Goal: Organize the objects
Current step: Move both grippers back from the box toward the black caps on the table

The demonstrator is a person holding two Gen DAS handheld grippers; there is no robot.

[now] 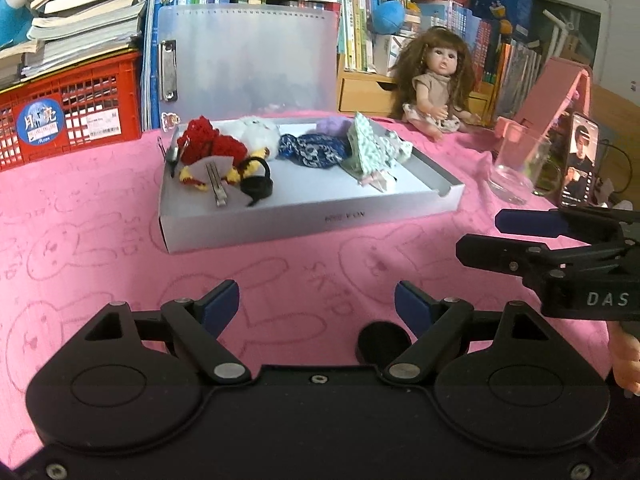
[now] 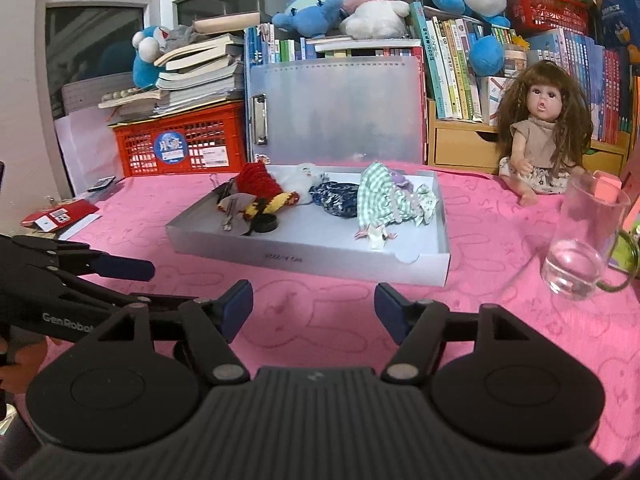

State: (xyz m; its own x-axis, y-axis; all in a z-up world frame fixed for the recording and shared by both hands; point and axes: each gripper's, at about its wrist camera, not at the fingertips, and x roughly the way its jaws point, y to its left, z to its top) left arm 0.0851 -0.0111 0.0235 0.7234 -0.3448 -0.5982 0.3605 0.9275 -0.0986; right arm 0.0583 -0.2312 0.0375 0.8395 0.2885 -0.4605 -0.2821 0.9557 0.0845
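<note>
Hair accessories (image 1: 224, 164) in the white tray (image 1: 304, 216) look soft, light; probably pinch by their middles; both grippers' fingers (image 1: 222, 306) spread, empty.

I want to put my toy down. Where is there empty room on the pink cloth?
Bare pink cloth lies between the white tray and both grippers, and between tray and glass mug. The tray's back is crowded; its front is free.

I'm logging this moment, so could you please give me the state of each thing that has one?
Left claw: open, empty.
Right claw: open, empty.
White tray: uncovered, holding doll clothes and hair accessories.
Glass mug: upright, empty.
Doll: sitting upright.
Phone: propped up, screen lit.
</note>
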